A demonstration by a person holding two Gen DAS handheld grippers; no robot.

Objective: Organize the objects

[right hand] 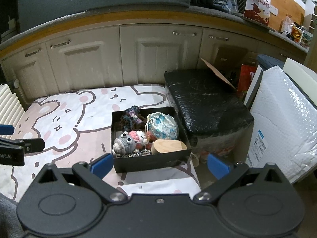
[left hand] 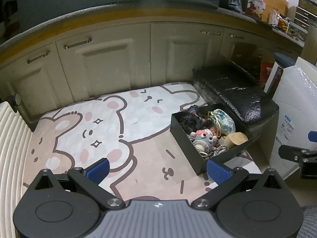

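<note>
The left gripper [left hand: 157, 169] has its 2 blue-padded fingers [left hand: 99, 170] spread wide and empty above the cartoon-bear printed mat [left hand: 122, 138]; the right gripper [right hand: 159, 166] is likewise spread and empty, lined up on the near wall of the black rectangular cardboard box [right hand: 150, 161], probably to reach its contents; the box sits at the mat's right edge, just beside a black plastic-wrapped block [right hand: 208, 103], holding a grey crocheted mouse [right hand: 125, 141], a blue-and-white drawstring pouch [right hand: 162, 128] and a pale wooden piece [right hand: 169, 146] gathered together, so sorting looks largely done.
</note>
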